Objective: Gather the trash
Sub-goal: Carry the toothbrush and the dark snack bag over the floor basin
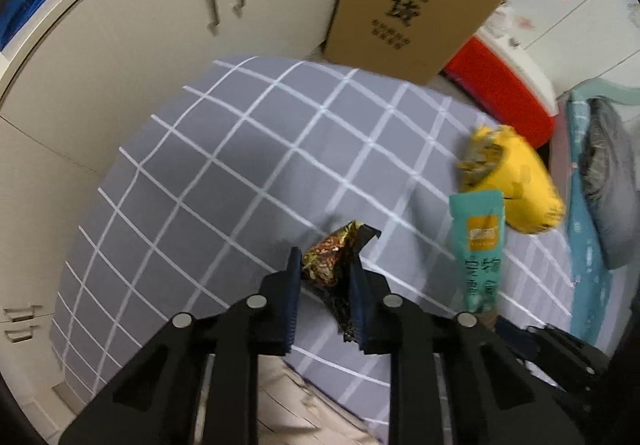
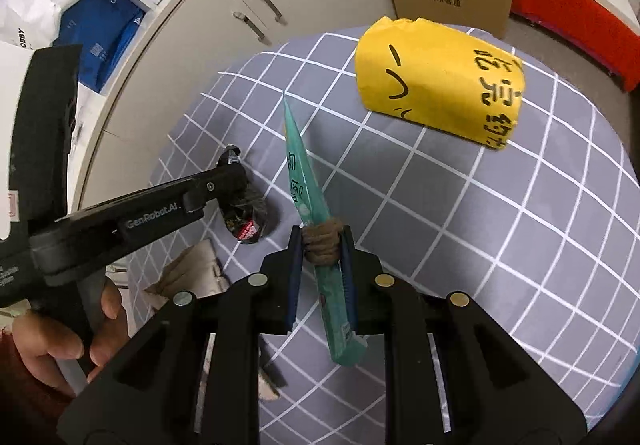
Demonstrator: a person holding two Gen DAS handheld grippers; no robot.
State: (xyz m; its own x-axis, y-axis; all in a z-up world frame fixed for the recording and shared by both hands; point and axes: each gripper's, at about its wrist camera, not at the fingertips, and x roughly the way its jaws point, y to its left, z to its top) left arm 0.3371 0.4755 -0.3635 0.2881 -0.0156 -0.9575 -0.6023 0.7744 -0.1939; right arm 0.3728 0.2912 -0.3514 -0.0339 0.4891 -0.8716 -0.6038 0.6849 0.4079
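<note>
Left gripper [image 1: 325, 263] pinches a crumpled dark foil wrapper [image 1: 335, 258]; right gripper [image 2: 320, 241] clamps a long teal plastic packet [image 2: 305, 181] over the grey checked tablecloth [image 2: 460, 213].

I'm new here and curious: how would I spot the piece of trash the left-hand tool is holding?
Find the grey checked cloth. Near its front edge, the left gripper pinches a crumpled dark wrapper with gold and red print, unlike the flat teal packet and yellow bag.

Left gripper [image 1: 326, 265] angled steeply down, jaws clamped on wrapper [image 1: 336, 265]. Right gripper [image 2: 320, 241] angled down, jaws clamped on pouch [image 2: 310, 197]. Hand [image 2: 60, 341] on left gripper's handle.
</note>
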